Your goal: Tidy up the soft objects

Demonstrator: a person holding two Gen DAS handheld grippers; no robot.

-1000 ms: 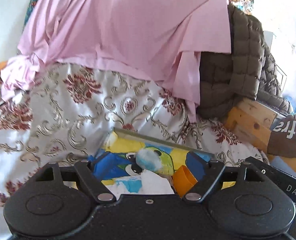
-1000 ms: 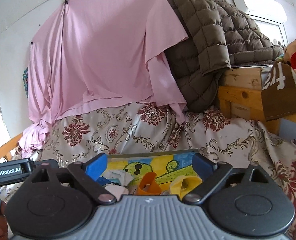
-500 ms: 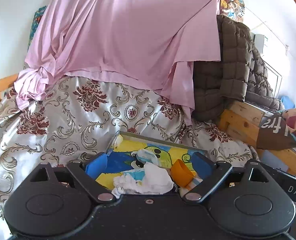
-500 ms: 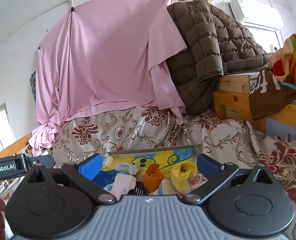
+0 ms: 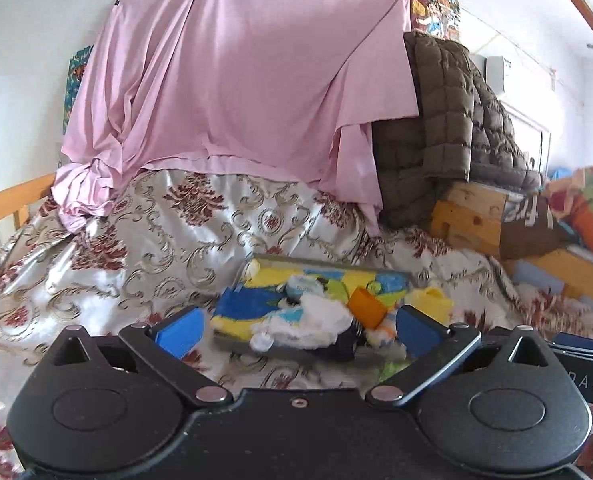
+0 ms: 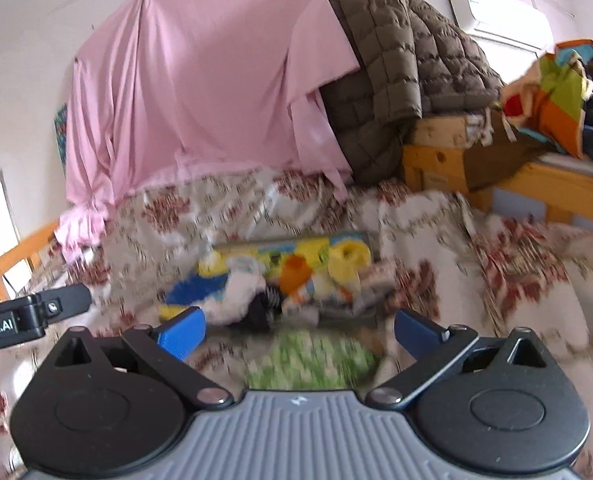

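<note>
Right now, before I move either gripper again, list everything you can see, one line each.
Tray: one, grey rim, cartoon print in blue and yellow, on the bedspread.
Small soft items: a pile on the tray, including white, orange and yellow ones; exact count unclear.
Green patterned thing: one, blurred, just in front of the tray.
Bedspread: one, cream with red floral pattern.
Pink sheet: one, hung on the wall behind.
Quilted jacket: one, brown, right of the sheet.
Air conditioner: one, white, high on the wall.
Left gripper: black, blue pads, jaws opening, nothing between them.
Right gripper: grey, blue pads, open, empty.
</note>
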